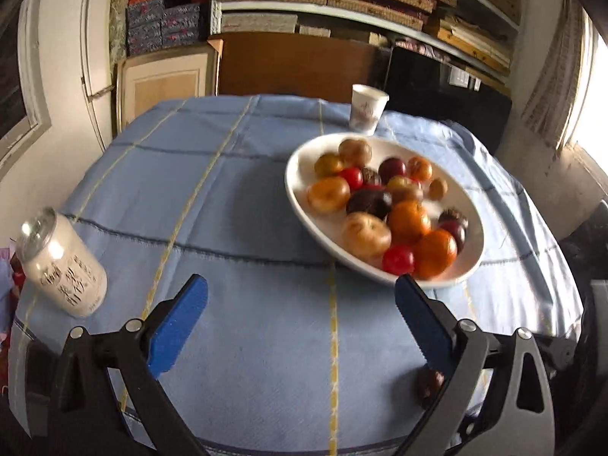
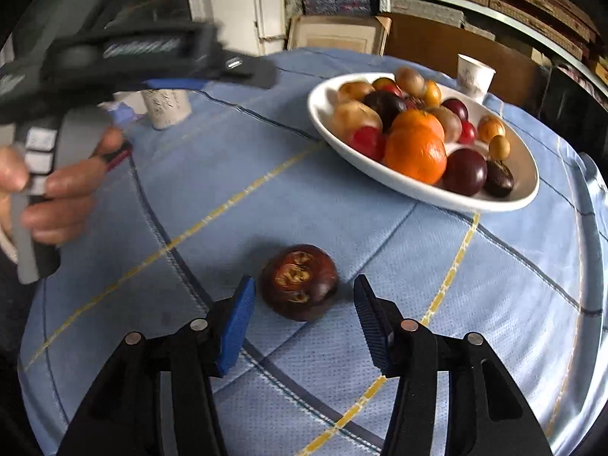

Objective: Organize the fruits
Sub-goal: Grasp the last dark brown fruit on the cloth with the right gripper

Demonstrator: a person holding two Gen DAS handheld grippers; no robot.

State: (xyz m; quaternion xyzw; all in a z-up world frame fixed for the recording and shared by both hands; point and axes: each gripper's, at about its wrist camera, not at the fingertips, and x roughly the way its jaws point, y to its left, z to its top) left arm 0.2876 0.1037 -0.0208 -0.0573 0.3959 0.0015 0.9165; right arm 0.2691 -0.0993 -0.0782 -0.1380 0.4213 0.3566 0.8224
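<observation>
Our right gripper (image 2: 304, 300) held its blue jaws apart around a dark mangosteen (image 2: 299, 282) on the blue tablecloth (image 2: 266, 174) without pressing it, our left gripper (image 1: 302, 302) gaped empty, and the white fruit bowl (image 2: 528, 186) sat at two o'clock.

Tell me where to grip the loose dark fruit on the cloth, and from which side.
Grip the dark fruit across its round middle, coming down from above and the near side. It lies alone on the tablecloth, clear of the bowl, and the open right gripper already straddles it without touching.
</observation>
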